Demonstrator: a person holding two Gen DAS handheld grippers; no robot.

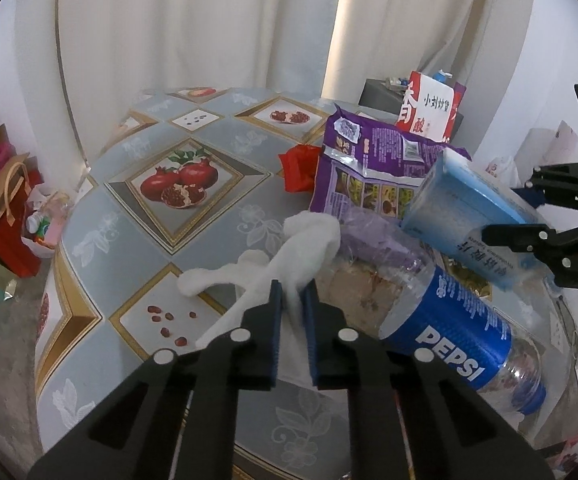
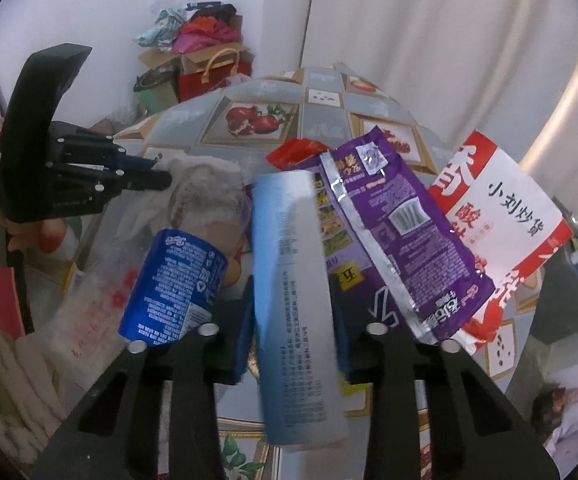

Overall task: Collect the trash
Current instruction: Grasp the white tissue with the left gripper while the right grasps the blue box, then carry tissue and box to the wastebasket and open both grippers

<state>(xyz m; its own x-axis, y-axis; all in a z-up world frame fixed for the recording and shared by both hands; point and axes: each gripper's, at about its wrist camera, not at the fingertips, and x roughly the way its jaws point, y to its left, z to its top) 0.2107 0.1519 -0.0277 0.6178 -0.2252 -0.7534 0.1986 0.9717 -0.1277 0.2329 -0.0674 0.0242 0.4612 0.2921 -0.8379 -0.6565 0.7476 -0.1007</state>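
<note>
A crumpled white tissue lies on the round table, and my left gripper is shut on its near end. My right gripper is shut on a light blue box, held tilted above the table; the same blue box and right gripper show at the right of the left wrist view. A Pepsi bottle lies on its side beside the tissue. Behind it stand a purple snack bag and a red and white bag. A red wrapper lies further back.
The table carries a grey cloth with pomegranate pictures. On the floor to the left stand a red gift bag, boxes and a heap of clothes. White curtains hang behind. The left gripper and a hand show in the right wrist view.
</note>
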